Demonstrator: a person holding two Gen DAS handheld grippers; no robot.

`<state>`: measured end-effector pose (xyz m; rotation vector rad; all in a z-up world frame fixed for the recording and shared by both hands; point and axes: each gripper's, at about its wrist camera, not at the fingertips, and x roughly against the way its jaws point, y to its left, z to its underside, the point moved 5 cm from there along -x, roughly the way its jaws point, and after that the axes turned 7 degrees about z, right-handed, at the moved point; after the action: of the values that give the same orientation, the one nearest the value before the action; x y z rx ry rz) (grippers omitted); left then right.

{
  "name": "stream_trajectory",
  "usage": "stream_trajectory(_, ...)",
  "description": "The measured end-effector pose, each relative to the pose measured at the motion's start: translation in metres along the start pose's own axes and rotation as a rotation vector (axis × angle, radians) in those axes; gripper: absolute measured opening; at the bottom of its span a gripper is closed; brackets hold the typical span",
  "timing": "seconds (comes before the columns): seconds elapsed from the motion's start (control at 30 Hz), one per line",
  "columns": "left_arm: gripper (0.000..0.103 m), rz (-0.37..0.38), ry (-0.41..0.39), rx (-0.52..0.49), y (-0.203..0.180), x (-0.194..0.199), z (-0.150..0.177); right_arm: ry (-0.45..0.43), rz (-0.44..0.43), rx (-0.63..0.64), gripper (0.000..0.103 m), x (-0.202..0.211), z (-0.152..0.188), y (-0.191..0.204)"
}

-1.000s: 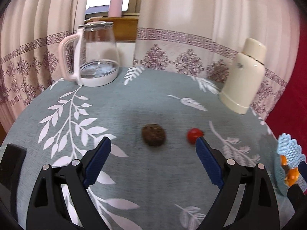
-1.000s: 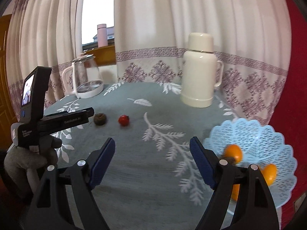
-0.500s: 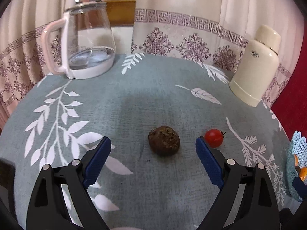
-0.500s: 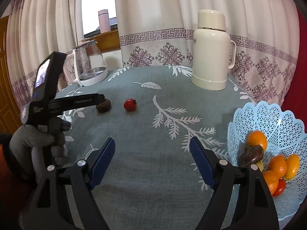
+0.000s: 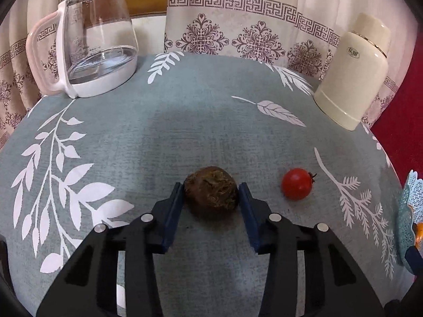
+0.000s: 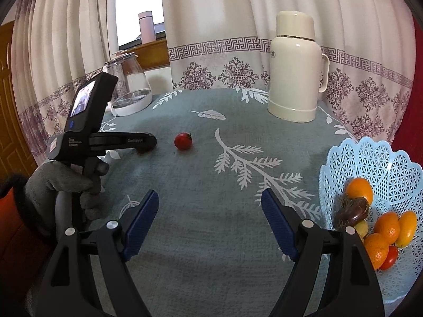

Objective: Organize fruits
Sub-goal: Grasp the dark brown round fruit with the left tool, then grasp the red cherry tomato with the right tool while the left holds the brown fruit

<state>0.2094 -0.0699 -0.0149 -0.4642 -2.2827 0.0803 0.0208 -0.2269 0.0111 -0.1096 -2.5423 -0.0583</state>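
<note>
A rough brown round fruit (image 5: 211, 191) lies on the grey-green leaf-print tablecloth (image 5: 185, 121). My left gripper (image 5: 211, 186) is closing around it, and both blue pads touch its sides. A small red tomato (image 5: 296, 184) sits just right of it, untouched. In the right wrist view the left gripper (image 6: 148, 142) reaches in from the left, its tip covering the brown fruit, with the tomato (image 6: 183, 141) beside it. My right gripper (image 6: 209, 194) hovers open and empty over the cloth. The light blue lattice basket (image 6: 370, 163) at the right holds several oranges and a dark fruit.
A glass kettle (image 5: 95, 45) stands at the back left and a cream thermos (image 5: 354, 71) at the back right. Patterned curtains hang behind the table. A grey-gloved hand (image 6: 60, 185) holds the left gripper. The basket's edge (image 5: 412, 192) shows at the far right.
The left gripper moved forward and down to the brown fruit, and its jaws went from wide open to closed against it. The right gripper's view tilted down earlier, then held still.
</note>
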Motion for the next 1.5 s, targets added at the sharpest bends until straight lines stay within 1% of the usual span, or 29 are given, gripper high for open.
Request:
stream_trajectory(0.13,0.044,0.013,-0.055,0.045,0.006,0.012,0.0,0.014,0.005,0.01,0.08,-0.003,0.0,0.002)
stream_trajectory(0.2,0.044,0.017,-0.082,0.063,0.008,0.02,0.0,0.036,0.004,0.015,0.08,-0.008,-0.001,0.003)
stream_trajectory(0.3,0.044,-0.004,-0.135,0.069,0.011,0.033,-0.002,0.064,-0.005,-0.001,0.08,-0.016,-0.005,0.004)
stream_trajectory(0.37,0.044,-0.028,-0.16,0.066,0.013,0.039,-0.006,0.078,-0.008,-0.008,0.08,-0.023,-0.01,0.005)
stream_trajectory(0.47,0.044,-0.041,-0.191,0.079,0.019,0.048,-0.009,0.094,-0.017,-0.009,0.08,-0.036,-0.02,0.012)
stream_trajectory(0.63,0.044,-0.055,-0.206,0.106,0.031,0.054,-0.011,0.127,-0.04,-0.014,0.08,-0.061,-0.037,0.029)
stream_trajectory(0.77,0.044,-0.052,-0.198,0.141,0.039,0.051,-0.012,0.142,-0.055,-0.018,0.08,-0.082,-0.049,0.043)
stream_trajectory(0.87,0.044,-0.064,-0.211,0.147,0.041,0.053,-0.012,0.159,-0.056,-0.024,0.079,-0.097,-0.055,0.048)
stream_trajectory(0.97,0.044,-0.064,-0.221,0.155,0.043,0.056,-0.013,0.187,-0.057,-0.023,0.074,-0.114,-0.059,0.054)
stream_trajectory(1.13,0.044,-0.061,-0.219,0.173,0.046,0.055,-0.013,0.232,-0.066,-0.033,0.058,-0.14,-0.063,0.065)
stream_trajectory(1.27,0.044,-0.058,-0.225,0.183,0.047,0.056,-0.014,0.246,-0.068,-0.042,0.054,-0.152,-0.065,0.07)
stream_trajectory(1.33,0.044,-0.061,-0.229,0.183,0.047,0.057,-0.014,0.25,-0.064,-0.032,0.049,-0.157,-0.066,0.075)
stream_trajectory(1.47,0.044,-0.051,-0.231,0.191,0.048,0.057,-0.014,0.26,-0.041,-0.022,0.045,-0.163,-0.065,0.077)
stream_trajectory(1.5,0.044,-0.051,-0.231,0.192,0.048,0.057,-0.014,0.259,-0.034,-0.018,0.043,-0.164,-0.065,0.078)
